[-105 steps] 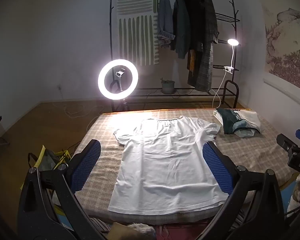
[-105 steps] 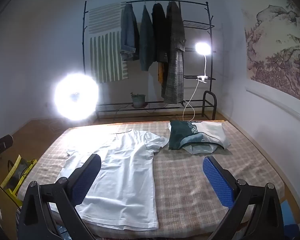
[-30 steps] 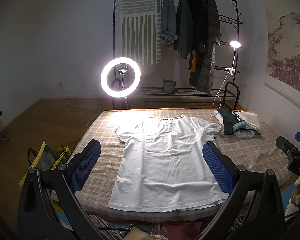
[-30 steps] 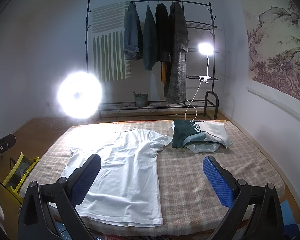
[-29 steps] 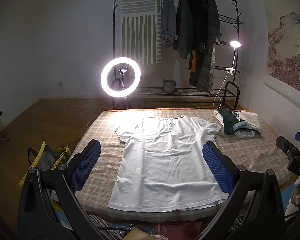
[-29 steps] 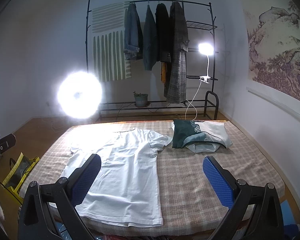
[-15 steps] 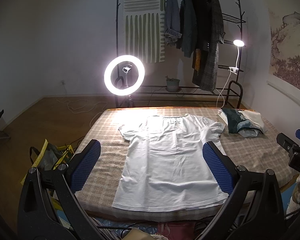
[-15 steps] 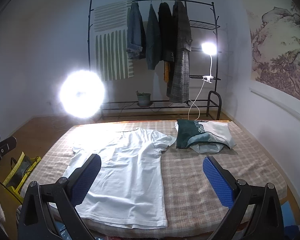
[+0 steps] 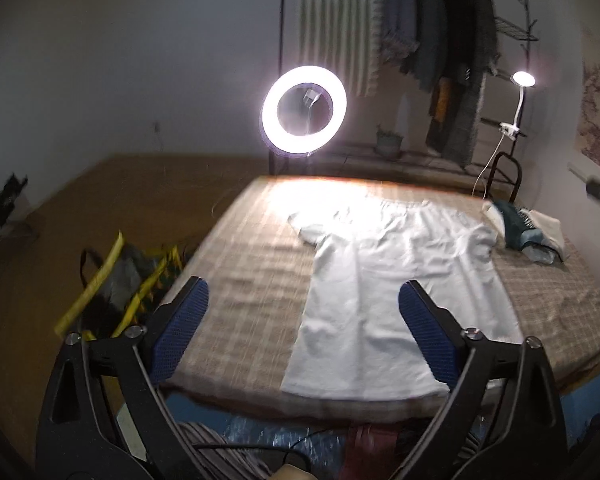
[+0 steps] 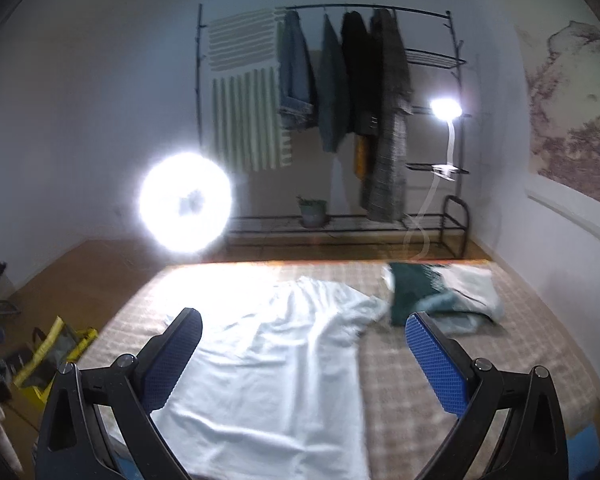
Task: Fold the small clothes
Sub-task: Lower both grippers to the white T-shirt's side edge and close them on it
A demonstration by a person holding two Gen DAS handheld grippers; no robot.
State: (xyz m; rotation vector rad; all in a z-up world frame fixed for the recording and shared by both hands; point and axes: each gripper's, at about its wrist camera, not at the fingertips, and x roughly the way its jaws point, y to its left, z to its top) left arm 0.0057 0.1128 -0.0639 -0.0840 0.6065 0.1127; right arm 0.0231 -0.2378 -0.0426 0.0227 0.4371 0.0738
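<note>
Left gripper (image 9: 303, 322) spread wide, grasping nothing, hovering over the near edge of the checked bed (image 9: 244, 264). Right gripper (image 10: 303, 354) likewise gaping, empty, above the white T-shirt (image 10: 268, 364) spread flat, collar far. Beyond, just beside its sleeve, a folded clothes pile (image 10: 440, 292). Farther: glowing ring light (image 9: 304, 110), clothes rack (image 10: 340, 120), clip lamp (image 10: 445, 109).

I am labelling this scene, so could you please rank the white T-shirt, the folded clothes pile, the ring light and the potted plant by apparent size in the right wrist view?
1. white T-shirt
2. folded clothes pile and ring light: alike, glare swells the light
3. potted plant
</note>
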